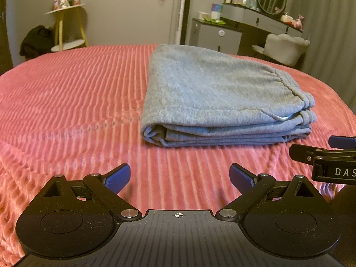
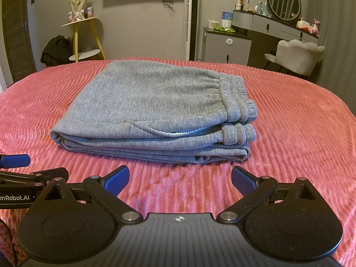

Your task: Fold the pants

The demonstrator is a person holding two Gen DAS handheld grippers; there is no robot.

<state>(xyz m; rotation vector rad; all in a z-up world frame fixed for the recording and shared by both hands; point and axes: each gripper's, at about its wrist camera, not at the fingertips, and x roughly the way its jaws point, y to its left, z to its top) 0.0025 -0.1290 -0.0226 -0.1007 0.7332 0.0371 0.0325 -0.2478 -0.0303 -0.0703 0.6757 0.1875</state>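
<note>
Grey sweatpants (image 1: 213,93) lie folded in a flat stack on the pink ribbed bedspread (image 1: 66,102), waistband and cuffs at the right end. They also show in the right wrist view (image 2: 155,109). My left gripper (image 1: 179,178) is open and empty, a little short of the stack's near left corner. My right gripper (image 2: 180,179) is open and empty, just in front of the stack's near edge. Each gripper shows at the edge of the other's view: the right gripper's blue fingertip (image 1: 342,141), the left gripper's fingertip (image 2: 15,160).
The bedspread (image 2: 300,129) covers the whole bed. Beyond the bed stand a yellow-legged side table (image 2: 84,37), a dark bundle of clothes (image 2: 55,49), a white tower fan (image 2: 192,22), a grey dresser with a mirror (image 2: 267,26) and a white chair (image 2: 298,53).
</note>
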